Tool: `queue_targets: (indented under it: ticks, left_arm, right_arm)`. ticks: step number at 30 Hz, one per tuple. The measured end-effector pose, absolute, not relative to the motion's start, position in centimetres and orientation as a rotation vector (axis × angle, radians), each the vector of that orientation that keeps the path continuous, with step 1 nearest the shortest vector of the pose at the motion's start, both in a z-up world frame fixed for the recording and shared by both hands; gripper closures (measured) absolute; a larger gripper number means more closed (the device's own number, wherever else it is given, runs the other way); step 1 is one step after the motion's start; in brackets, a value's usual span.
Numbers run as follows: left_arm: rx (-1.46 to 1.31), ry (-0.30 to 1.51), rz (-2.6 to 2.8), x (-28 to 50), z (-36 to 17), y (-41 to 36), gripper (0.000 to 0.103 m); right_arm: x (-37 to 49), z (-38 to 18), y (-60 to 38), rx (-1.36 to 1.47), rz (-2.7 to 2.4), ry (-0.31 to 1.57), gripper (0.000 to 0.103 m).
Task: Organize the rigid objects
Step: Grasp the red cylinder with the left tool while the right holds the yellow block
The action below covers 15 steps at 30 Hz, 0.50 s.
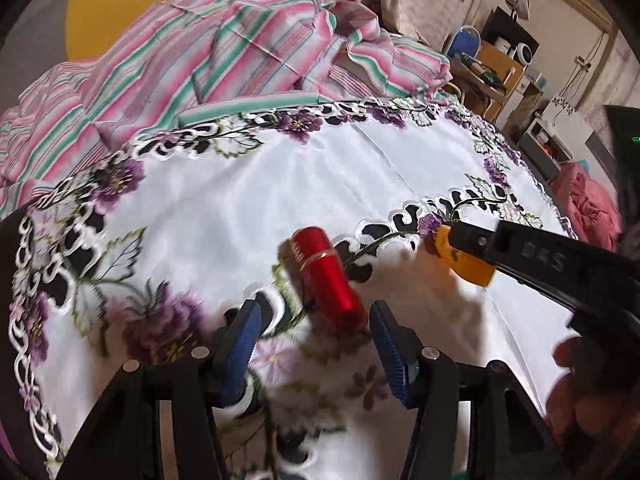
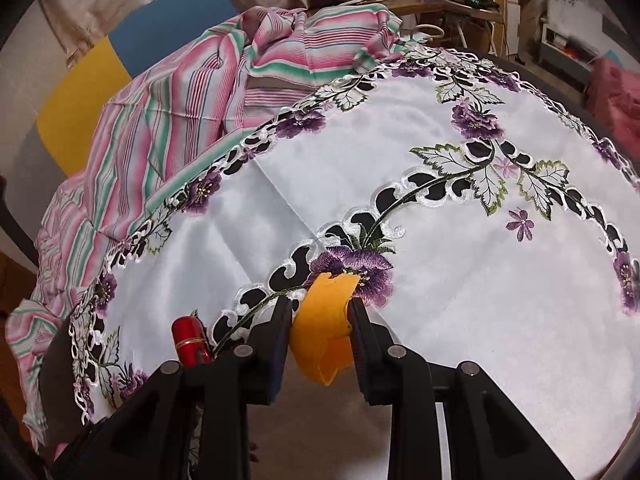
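Blue-padded fingers [image 1: 240, 344] of my left gripper [image 1: 314, 344] sit nearest the lens, spread apart, nothing pressed between them.

Item one: red metal cylinder [image 1: 326, 280], a slim tube with a thin gold band, lying on its side on the embroidered white tablecloth [image 1: 280, 184]. Location: directly ahead of my left gripper, its near end already between the fingertips, closer to the right-hand pad, though I cannot tell whether it touches. Long axis: running away from me and slanting up-left, roughly along the line I point, so the pads would close across its width.

Item two: orange plastic piece [image 2: 324, 328], curved, clamped in my right gripper [image 2: 320, 320] and carried clear of the cloth, just right of the cylinder.

Background: striped pink and green fabric [image 1: 200, 52] heaped along the far edge of the cloth.

Judgement: left hand is nearer the cylinder and is the free one; the coming grasp is its job, after a small shift to centre the tube.
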<state>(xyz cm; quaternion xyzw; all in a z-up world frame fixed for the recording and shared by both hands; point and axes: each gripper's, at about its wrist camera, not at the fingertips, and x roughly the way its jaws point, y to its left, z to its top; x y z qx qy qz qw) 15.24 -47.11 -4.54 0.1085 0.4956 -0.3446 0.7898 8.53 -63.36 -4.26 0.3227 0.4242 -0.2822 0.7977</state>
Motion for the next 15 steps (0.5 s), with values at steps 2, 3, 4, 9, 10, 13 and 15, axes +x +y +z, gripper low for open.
queue_targets:
  ticks: [2,3,4,9,10,13,15]
  left_arm:
    - [0.231,1.079,-0.736,15.7,-5.0,-47.7,0.046]
    - [0.220,1.089,-0.735,16.0,-5.3,-48.0,0.046]
    - [0.217,1.093,-0.727,16.2,-5.5,-48.2,0.046]
    - [0.201,1.074,-0.747,16.2,-5.9,-49.0,0.049]
    - [0.218,1.064,-0.752,16.1,-6.0,-49.3,0.051]
    - [0.268,1.063,-0.743,16.0,-6.6,-49.8,0.068]
    - [0.291,1.039,-0.746,15.8,-6.6,-49.7,0.073]
  right_arm:
    - [8.4,-4.3,-63.5,0.699,-0.611,0.907,0.074]
    - [8.3,-4.3,-63.7,0.705,-0.615,0.906,0.074]
    - [8.2,-4.4,-63.7,0.709,-0.616,0.905,0.074]
    - [8.4,-4.5,-63.6,0.715,-0.611,0.909,0.075]
    - [8.4,-4.5,-63.5,0.715,-0.607,0.908,0.078]
    - [8.4,-4.4,-63.5,0.716,-0.600,0.903,0.079]
    - [8.5,-4.4,-63.4,0.709,-0.594,0.907,0.083]
